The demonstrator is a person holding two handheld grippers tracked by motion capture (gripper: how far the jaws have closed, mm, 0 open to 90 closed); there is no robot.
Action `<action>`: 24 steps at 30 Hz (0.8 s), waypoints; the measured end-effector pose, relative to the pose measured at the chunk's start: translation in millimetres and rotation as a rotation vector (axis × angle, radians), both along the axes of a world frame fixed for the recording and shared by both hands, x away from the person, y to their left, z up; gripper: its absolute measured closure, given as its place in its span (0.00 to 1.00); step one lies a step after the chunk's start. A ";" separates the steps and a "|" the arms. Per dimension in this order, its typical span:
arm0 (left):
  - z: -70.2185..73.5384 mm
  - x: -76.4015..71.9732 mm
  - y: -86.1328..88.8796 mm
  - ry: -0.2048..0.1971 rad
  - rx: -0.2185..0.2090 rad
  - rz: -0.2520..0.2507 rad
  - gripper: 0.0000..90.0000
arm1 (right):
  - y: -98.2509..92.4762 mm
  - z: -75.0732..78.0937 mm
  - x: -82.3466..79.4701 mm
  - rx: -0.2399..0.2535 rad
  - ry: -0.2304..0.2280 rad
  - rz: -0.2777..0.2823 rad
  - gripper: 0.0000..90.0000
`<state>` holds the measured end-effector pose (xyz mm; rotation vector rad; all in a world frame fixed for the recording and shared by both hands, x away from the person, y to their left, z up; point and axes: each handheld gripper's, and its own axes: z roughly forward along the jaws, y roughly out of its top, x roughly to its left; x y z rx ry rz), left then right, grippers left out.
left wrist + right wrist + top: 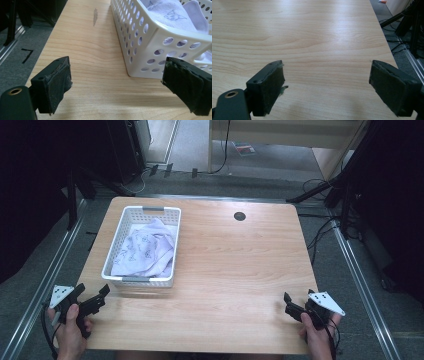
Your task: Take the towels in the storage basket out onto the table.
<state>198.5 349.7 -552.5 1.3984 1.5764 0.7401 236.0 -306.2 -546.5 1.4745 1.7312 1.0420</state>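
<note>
White perforated basket [142, 246] sitting on the left half of the wooden table [240, 270], a bit toward the far side, with a crumpled white cloth [145, 249] inside, pale doodle print on it. Left hand-held gripper [92, 301] at the near left corner, just short of the basket's near end, jaws spread wide with nothing between them but bare table and the basket corner [140, 62]. Right hand-held gripper [292, 306] down at the near right corner, well apart from the basket, jaws also wide, gripping nothing. Small dark round hole [239, 216] near the far edge.
</note>
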 end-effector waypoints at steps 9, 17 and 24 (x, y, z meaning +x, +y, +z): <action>13.9 -8.7 11.7 0.003 0.004 0.028 0.10 | 0.6 -0.1 -0.2 -0.006 0.006 -0.004 0.15; 43.1 -10.6 7.8 0.009 0.019 0.008 0.09 | -0.4 -0.2 -0.6 -0.006 0.009 -0.008 0.15; 64.5 1.9 -8.4 0.041 0.057 -0.022 0.09 | -0.3 -0.2 -0.9 -0.006 0.013 -0.016 0.15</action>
